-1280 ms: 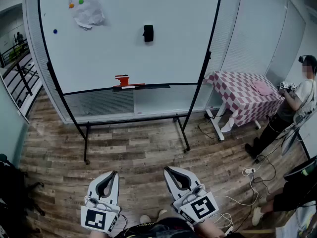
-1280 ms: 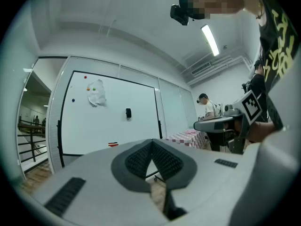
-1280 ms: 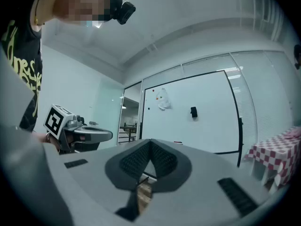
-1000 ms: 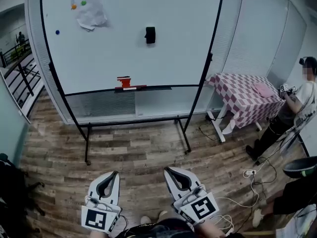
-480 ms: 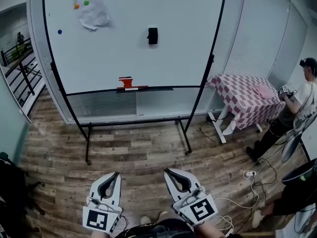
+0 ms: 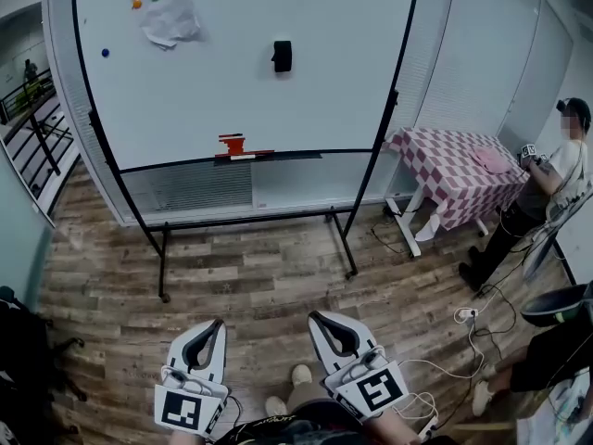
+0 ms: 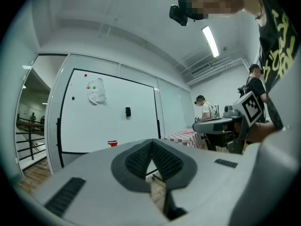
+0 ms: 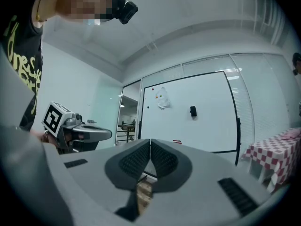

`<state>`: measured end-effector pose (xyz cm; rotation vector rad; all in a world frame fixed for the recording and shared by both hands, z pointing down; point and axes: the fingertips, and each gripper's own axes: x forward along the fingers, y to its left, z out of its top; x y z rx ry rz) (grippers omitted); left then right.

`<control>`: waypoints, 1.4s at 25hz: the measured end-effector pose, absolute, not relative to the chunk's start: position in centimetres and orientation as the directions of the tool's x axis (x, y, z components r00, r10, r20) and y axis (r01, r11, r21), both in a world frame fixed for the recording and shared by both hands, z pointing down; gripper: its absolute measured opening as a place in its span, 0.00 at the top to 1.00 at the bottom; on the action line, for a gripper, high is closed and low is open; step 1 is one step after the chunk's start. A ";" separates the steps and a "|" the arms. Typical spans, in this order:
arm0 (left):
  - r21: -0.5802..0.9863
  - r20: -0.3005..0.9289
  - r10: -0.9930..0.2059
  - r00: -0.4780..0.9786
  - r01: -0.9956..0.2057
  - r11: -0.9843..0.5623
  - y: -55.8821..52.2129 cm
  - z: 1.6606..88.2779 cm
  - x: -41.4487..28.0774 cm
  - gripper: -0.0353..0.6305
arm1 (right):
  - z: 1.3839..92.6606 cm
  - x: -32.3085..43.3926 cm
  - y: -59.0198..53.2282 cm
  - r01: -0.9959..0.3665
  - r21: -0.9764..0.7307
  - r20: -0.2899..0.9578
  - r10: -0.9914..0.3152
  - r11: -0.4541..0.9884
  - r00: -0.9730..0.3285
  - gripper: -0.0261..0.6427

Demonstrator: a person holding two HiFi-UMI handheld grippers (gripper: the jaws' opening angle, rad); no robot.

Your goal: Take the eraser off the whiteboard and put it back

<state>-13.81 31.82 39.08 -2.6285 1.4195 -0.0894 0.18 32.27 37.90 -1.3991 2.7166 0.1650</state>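
Eraser (image 6: 282, 56) clings high on the whiteboard (image 6: 232, 109), well apart from me across the floor. I've got the left gripper (image 6: 213, 325) and right gripper (image 6: 317, 317) low and level, jaws pressed together on nothing; I reckon because I'm too far off to reach it.

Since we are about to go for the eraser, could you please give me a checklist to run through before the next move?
1. Eraser on the whiteboard: ok.
2. Left gripper empty: ok.
3. Right gripper empty: ok.
4. Fingers apart for a grasp: not ok, both pairs together.
5. Eraser within reach: not ok, the whiteboard stands well away across the floor.
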 end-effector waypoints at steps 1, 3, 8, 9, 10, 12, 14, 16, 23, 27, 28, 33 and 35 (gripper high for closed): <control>-0.160 -0.021 -0.835 0.550 -0.826 -0.540 31.8 39.1 -13.8 0.94 | 38.0 0.2 32.3 -0.815 0.058 -0.115 -0.807 0.577 -0.580 0.94; -0.159 -0.023 -0.836 0.548 -0.828 -0.538 31.6 39.0 -13.7 0.94 | 38.3 0.4 32.1 -0.817 0.057 -0.084 -0.812 0.574 -0.577 0.94; -0.154 -0.019 -0.843 0.538 -0.835 -0.529 30.9 39.2 -13.7 0.94 | 38.7 0.7 31.2 -0.819 0.050 -0.081 -0.815 0.572 -0.574 0.94; -0.153 -0.017 -0.844 0.536 -0.836 -0.527 30.7 39.3 -13.7 0.94 | 38.4 0.6 30.9 -0.816 0.057 -0.099 -0.810 0.576 -0.578 0.94; -0.153 -0.015 -0.846 0.533 -0.837 -0.525 30.5 39.3 -13.8 0.94 | 38.1 0.5 30.6 -0.812 0.064 -0.119 -0.803 0.580 -0.583 0.94; -0.155 -0.012 -0.850 0.526 -0.841 -0.518 29.9 39.4 -13.8 0.94 | 38.0 0.5 30.0 -0.808 0.067 -0.126 -0.798 0.585 -0.589 0.94; -0.157 -0.016 -0.853 0.522 -0.843 -0.514 29.1 39.2 -13.7 0.94 | 37.4 0.7 29.2 -0.805 0.073 -0.151 -0.792 0.588 -0.592 0.94; -0.158 -0.022 -0.853 0.521 -0.844 -0.512 28.3 39.0 -13.5 0.94 | 37.1 0.8 28.3 -0.803 0.076 -0.166 -0.787 0.591 -0.595 0.94; -0.169 -0.032 -0.859 0.510 -0.850 -0.499 25.0 38.3 -12.9 0.94 | 36.3 1.4 24.7 -0.792 0.089 -0.173 -0.773 0.605 -0.610 0.94; -0.144 -0.022 -0.869 0.494 -0.862 -0.486 22.8 38.1 -12.9 0.94 | 35.9 1.3 22.2 -0.785 0.092 -0.176 -0.766 0.612 -0.618 0.94; -0.151 -0.020 -0.870 0.493 -0.862 -0.485 22.3 38.1 -13.0 0.94 | 35.8 1.3 21.6 -0.784 0.090 -0.175 -0.766 0.614 -0.619 0.94; -0.173 -0.020 -0.871 0.490 -0.860 -0.480 19.7 37.8 -13.2 0.94 | 35.2 1.3 19.1 -0.784 0.088 -0.186 -0.763 0.615 -0.619 0.94; -0.174 0.008 -0.876 0.483 -0.862 -0.476 18.6 37.9 -13.3 0.94 | 35.0 1.3 18.1 -0.784 0.086 -0.189 -0.762 0.615 -0.619 0.94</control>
